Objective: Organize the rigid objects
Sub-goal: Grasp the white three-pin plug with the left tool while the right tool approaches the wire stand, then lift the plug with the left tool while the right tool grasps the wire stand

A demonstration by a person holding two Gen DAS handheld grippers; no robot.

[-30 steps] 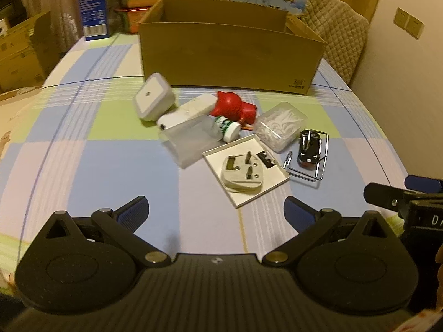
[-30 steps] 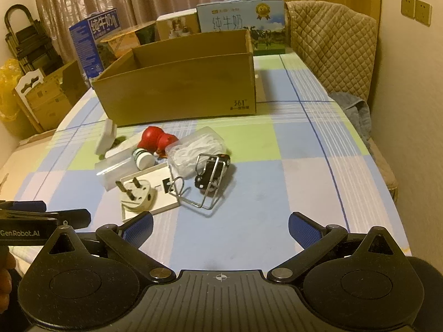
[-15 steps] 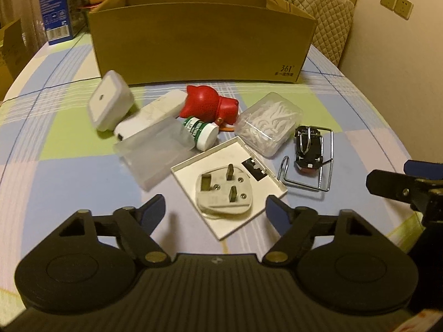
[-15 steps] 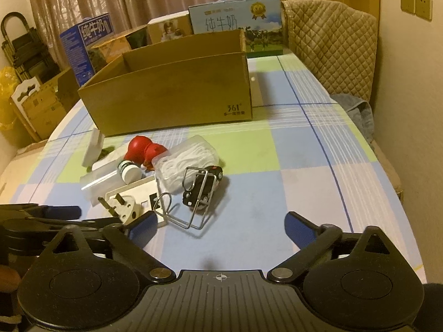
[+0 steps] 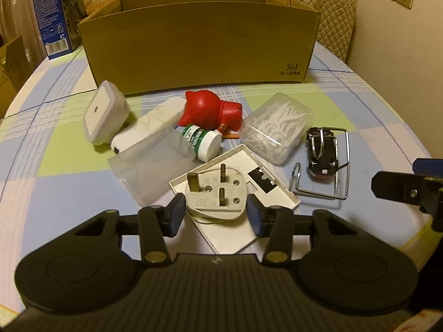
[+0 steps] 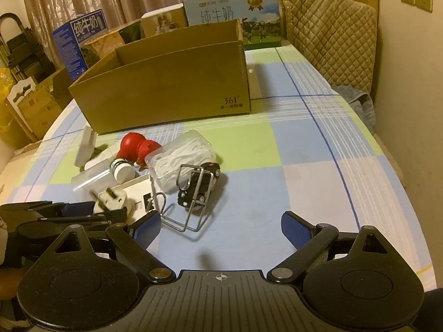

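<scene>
A white three-pin plug (image 5: pixel 214 193) lies pins-up on a white switch plate (image 5: pixel 235 215). My left gripper (image 5: pixel 216 214) has its blue pads on either side of the plug, a small gap showing at each side. The plug also shows in the right wrist view (image 6: pixel 110 197). A black toy car (image 6: pixel 199 185) sits in a wire rack (image 6: pixel 182 213) just ahead of my open, empty right gripper (image 6: pixel 220 228). An open cardboard box (image 5: pixel 199 44) stands behind the pile.
The pile holds a red toy (image 5: pixel 210 110), a green-capped bottle (image 5: pixel 202 142), a clear box of floss picks (image 5: pixel 277 130), a clear case (image 5: pixel 149 171) and white adapters (image 5: pixel 105 116). Milk cartons (image 6: pixel 232 13) and a padded chair (image 6: pixel 329 36) stand behind the checked tablecloth (image 6: pixel 304 179).
My left gripper moved forward and down onto the plug and its jaws narrowed around it. My right gripper moved closer to the wire rack and car, staying open.
</scene>
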